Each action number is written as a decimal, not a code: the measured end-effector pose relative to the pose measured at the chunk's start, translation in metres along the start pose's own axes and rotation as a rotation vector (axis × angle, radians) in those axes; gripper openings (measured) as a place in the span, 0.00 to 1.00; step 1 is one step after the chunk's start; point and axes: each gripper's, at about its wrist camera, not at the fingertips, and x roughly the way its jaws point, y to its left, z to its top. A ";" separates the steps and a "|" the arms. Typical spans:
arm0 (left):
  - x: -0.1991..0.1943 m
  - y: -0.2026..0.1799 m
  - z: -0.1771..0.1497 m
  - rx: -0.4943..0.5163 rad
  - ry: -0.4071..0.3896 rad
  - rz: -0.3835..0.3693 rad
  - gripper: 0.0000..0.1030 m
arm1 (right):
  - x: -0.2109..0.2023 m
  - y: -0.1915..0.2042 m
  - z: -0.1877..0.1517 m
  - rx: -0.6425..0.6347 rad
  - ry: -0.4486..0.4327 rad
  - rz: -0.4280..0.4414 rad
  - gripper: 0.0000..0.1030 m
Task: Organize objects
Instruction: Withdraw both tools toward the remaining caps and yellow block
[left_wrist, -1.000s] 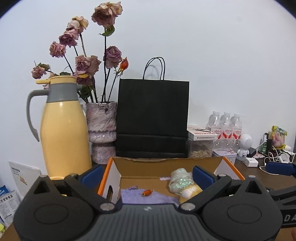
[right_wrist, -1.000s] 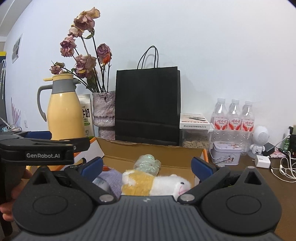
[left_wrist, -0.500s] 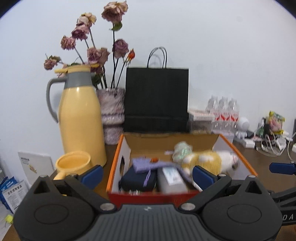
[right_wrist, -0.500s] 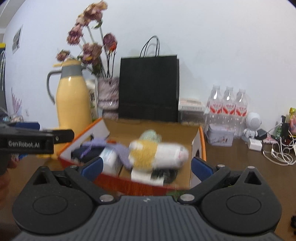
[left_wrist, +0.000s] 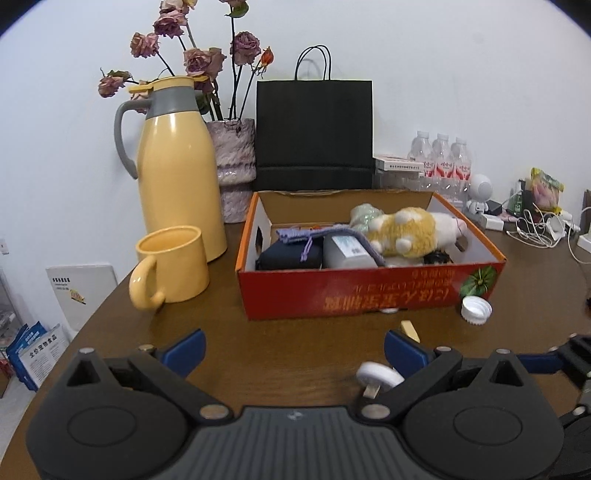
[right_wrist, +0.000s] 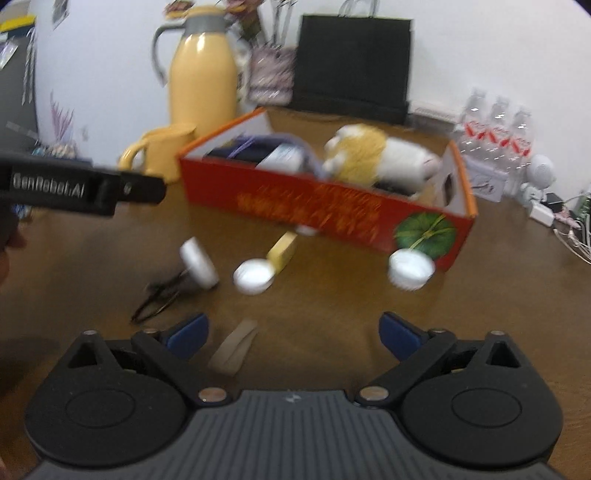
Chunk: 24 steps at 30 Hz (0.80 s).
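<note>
Box (left_wrist: 369, 291) sits at twelve o'clock from both grippers, red, on the brown table (left_wrist: 280, 347), with a plush toy (left_wrist: 410, 232) and pouches inside. Left gripper (left_wrist: 295, 349) hovers wide open over bare table, nothing between its fingers. Right gripper (right_wrist: 293, 332) has its jaws closing, still wide, holding nothing; a beige strip (right_wrist: 232, 350) lies by its left finger. White caps (right_wrist: 255, 277) are scattered at twelve o'clock, short of the box; yellow mug (left_wrist: 170, 266) stands at ten o'clock

Even, bright indoor light; left wrist view sharp, right wrist view smeared by motion blur. Fisheye bends the edges, corners dark. Glare streaks the yellow flask (left_wrist: 177, 173).
</note>
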 end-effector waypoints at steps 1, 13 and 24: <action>-0.002 0.000 -0.002 0.001 0.001 -0.001 1.00 | 0.002 0.004 -0.002 -0.005 0.012 0.004 0.81; 0.001 -0.024 0.001 0.060 0.007 -0.043 1.00 | 0.005 -0.003 -0.006 0.057 -0.027 0.079 0.07; 0.043 -0.082 0.002 0.208 0.042 -0.089 0.90 | -0.011 -0.070 -0.009 0.224 -0.146 -0.022 0.07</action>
